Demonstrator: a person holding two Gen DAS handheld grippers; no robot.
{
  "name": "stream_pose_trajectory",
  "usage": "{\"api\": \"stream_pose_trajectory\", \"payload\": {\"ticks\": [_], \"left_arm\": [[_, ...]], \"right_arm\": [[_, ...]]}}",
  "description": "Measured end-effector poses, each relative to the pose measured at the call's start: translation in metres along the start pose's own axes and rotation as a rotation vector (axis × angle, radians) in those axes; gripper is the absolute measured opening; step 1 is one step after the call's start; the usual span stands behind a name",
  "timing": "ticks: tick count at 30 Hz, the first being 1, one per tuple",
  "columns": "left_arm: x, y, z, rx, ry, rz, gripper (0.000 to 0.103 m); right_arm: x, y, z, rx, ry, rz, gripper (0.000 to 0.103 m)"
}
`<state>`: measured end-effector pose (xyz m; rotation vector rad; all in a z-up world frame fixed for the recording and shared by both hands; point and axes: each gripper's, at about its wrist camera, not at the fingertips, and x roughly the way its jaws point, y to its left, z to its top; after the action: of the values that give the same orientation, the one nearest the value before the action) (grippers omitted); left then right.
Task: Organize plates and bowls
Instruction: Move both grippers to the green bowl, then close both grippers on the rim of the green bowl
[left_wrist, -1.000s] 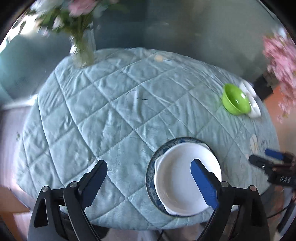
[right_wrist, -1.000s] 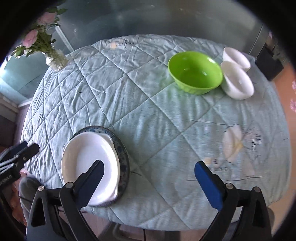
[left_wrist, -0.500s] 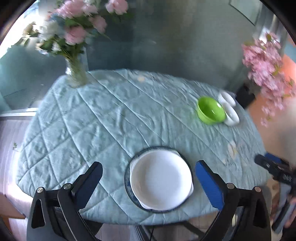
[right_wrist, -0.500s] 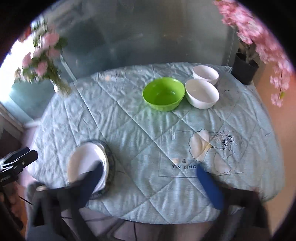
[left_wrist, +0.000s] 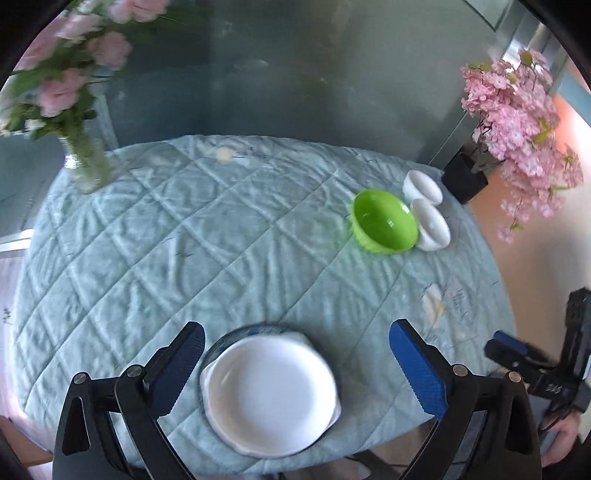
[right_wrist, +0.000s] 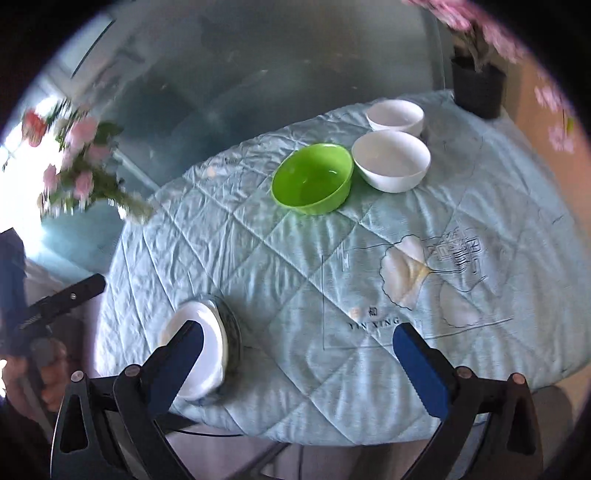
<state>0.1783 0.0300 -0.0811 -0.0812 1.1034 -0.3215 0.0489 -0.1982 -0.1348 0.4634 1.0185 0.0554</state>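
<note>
A shallow white ceramic plate (left_wrist: 271, 393) sits on a blue-rimmed plate (left_wrist: 221, 341) at the near edge of the quilted desk (left_wrist: 184, 240); a glossy green plastic bowl (right_wrist: 312, 179) and two white china bowls (right_wrist: 391, 160) cluster well apart. Both the left gripper (left_wrist: 295, 365) and right gripper (right_wrist: 299, 369) hover with fingers released, empty. The crockery looks stiff, slick and breakable, best pinched at a rim.

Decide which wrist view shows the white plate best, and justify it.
The left wrist view: the white plate lies whole and face-on between the open fingers. In the right wrist view it is edge-on, blurred, partly behind a finger.
</note>
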Motion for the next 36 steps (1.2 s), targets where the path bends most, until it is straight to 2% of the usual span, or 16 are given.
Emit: {"api": "stream_pose_trajectory", "payload": {"ticks": [4,7,9,15,18,21,24,28,30,31,33,36], "left_arm": [[0.035,-0.015,0.042,0.033,0.044,-0.03,0.098],[0.069,-0.028,0.071,0.039,0.112,-0.116,0.087],[0.092,-0.035,0.091,0.034,0.146,-0.148,0.087],[0.157,-0.062,0.139,0.086,0.169,-0.129,0.087],[0.192,-0.073,0.153,0.107,0.213,-0.125,0.074],[0.221,-0.077,0.162,0.113,0.246,-0.126,0.072],[0.246,-0.078,0.169,0.106,0.258,-0.116,0.061],[0.27,-0.085,0.166,0.12,0.296,-0.134,0.048],[0.279,-0.088,0.165,0.14,0.304,-0.126,0.042],[0.283,-0.089,0.165,0.147,0.309,-0.121,0.03],[0.291,-0.091,0.163,0.157,0.329,-0.086,0.011],[0.298,-0.092,0.161,0.158,0.339,-0.1,0.006]], "right_arm": [[0.017,-0.008,0.029,0.06,0.002,-0.057,0.102],[0.031,-0.012,0.051,0.1,-0.018,-0.058,0.102],[0.04,-0.014,0.064,0.109,-0.044,-0.079,0.102],[0.076,-0.028,0.104,0.173,-0.036,-0.093,0.102],[0.094,-0.039,0.117,0.221,-0.014,-0.098,0.101],[0.114,-0.049,0.123,0.28,0.02,-0.07,0.098],[0.131,-0.053,0.123,0.308,0.043,-0.073,0.092],[0.142,-0.055,0.12,0.313,0.042,-0.106,0.069],[0.147,-0.058,0.12,0.312,0.042,-0.123,0.05],[0.15,-0.06,0.12,0.315,0.045,-0.124,0.046],[0.154,-0.062,0.121,0.312,0.053,-0.118,0.024],[0.159,-0.062,0.125,0.292,0.059,-0.123,0.013]]}}
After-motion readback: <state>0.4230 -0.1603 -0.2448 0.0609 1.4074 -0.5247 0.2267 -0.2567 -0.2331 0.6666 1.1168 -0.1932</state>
